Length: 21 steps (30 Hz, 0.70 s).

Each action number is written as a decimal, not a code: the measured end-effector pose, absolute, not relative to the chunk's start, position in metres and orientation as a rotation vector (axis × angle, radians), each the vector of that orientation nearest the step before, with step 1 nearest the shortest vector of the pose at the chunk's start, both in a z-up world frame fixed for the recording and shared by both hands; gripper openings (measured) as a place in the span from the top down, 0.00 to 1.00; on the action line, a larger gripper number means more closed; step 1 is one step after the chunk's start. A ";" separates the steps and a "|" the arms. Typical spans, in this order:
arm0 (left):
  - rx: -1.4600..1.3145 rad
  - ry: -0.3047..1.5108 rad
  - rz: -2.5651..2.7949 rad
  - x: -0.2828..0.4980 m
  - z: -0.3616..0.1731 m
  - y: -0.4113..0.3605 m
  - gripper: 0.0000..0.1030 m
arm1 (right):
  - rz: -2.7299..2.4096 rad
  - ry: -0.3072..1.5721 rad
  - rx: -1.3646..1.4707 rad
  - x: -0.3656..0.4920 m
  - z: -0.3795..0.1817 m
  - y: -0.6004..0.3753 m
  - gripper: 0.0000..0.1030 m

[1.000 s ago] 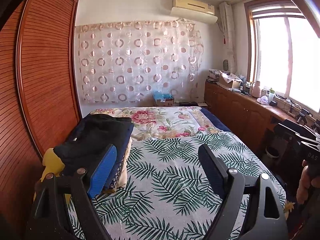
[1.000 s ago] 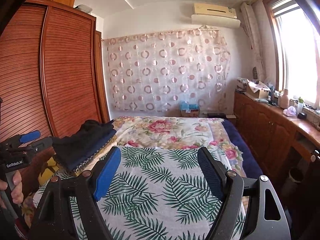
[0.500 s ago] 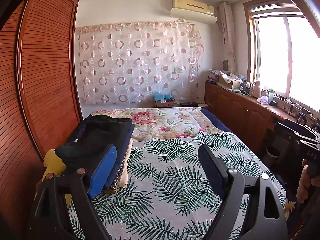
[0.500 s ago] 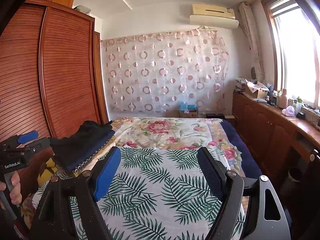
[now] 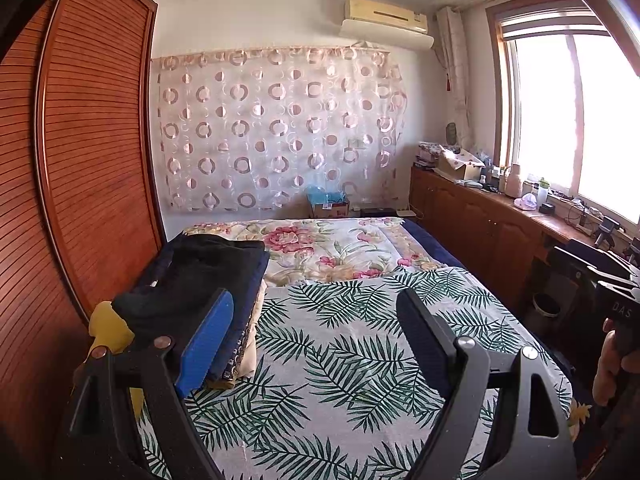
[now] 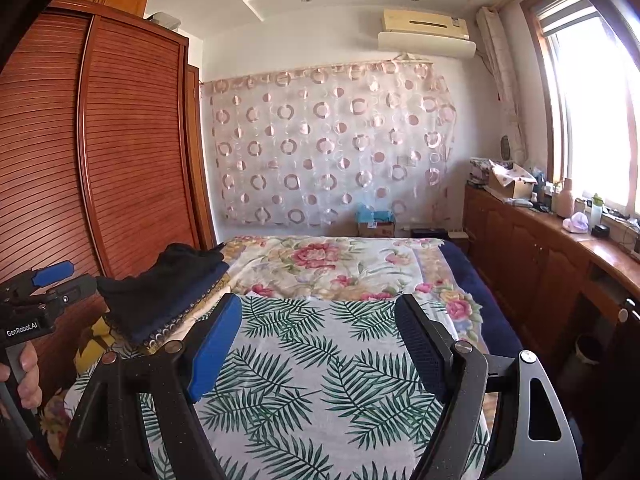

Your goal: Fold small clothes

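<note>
Above the bed (image 5: 360,360), the left gripper (image 5: 316,316) and the right gripper (image 6: 318,320) both hang with jaws apart, holding nothing. Beyond them, a stack of folded clothes (image 5: 200,280) sits at the bed's left edge, beside the wooden wardrobe (image 5: 92,152).

Daylight floods through the blown-out wood-framed glass window (image 5: 576,112) at right. Fisheye lenses bend the edges; dark vignetting clips the corners.

A home bedroom: a bed (image 5: 360,360) with leaf-print cover, a wooden wardrobe (image 6: 120,160), a wall air conditioner (image 5: 386,16).
</note>
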State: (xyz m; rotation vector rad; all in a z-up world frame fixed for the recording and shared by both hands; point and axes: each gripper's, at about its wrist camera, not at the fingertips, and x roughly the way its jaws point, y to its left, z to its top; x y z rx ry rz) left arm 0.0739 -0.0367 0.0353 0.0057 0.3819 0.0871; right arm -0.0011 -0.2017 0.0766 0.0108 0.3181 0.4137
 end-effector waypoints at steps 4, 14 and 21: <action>0.007 0.382 0.086 0.074 0.035 -0.036 0.18 | 0.416 0.316 0.012 -0.001 0.076 -0.202 0.22; 0.007 0.378 0.086 0.074 0.035 -0.036 0.18 | 0.417 0.312 0.014 0.000 0.075 -0.204 0.22; 0.008 0.378 0.087 0.075 0.035 -0.037 0.18 | 0.420 0.309 0.015 0.002 0.074 -0.206 0.22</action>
